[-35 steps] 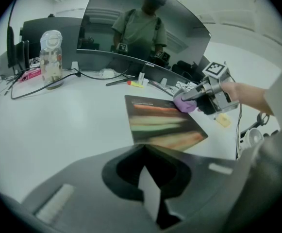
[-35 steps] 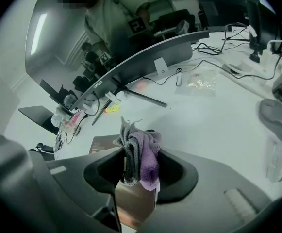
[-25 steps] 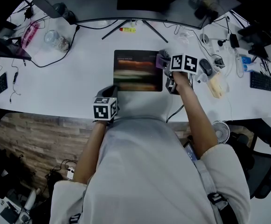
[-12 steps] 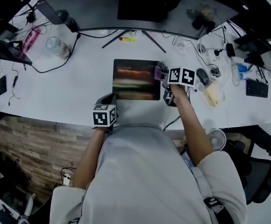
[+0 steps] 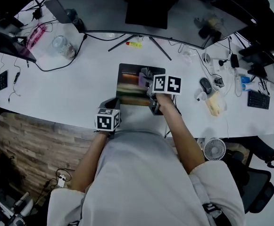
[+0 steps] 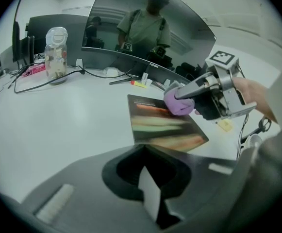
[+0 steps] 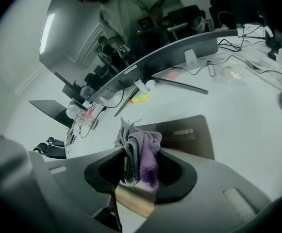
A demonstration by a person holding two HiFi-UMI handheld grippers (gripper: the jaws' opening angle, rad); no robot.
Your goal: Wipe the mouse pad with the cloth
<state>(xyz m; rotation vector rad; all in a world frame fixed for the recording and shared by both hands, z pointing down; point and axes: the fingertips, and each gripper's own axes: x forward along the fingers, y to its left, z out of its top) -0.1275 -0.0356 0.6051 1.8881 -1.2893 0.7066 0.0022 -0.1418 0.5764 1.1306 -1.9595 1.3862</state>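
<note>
Right tool (image 7: 140, 166): jaws clamped on the cloth (image 7: 141, 147), which is held as a bunched wad sticking out past the tips.
Cloth: soft and napped, purple on one face and grey on the other, with frayed threads on top.
Cloth position: over the far right part of the pad (image 5: 128, 86). It seems to touch the surface, but contact is not certain.
Key relation: most of the bare pad lies to the person's left of the cloth and a little nearer. The pad's long axis runs left-right along the bench (image 5: 80, 84), so a leftward sweep looks natural.
Pad: thin, flat, dark rectangle with a streaky coloured print.
Left tool (image 6: 148, 188): jaws pressed together on nothing, near the bench's front edge, just short of the pad's near left corner.
Bench: white, smooth and hard, so the pad might slide.
Beyond: a glass jar (image 5: 61, 45) and a mouse (image 5: 205, 85), both well apart from the pad.
</note>
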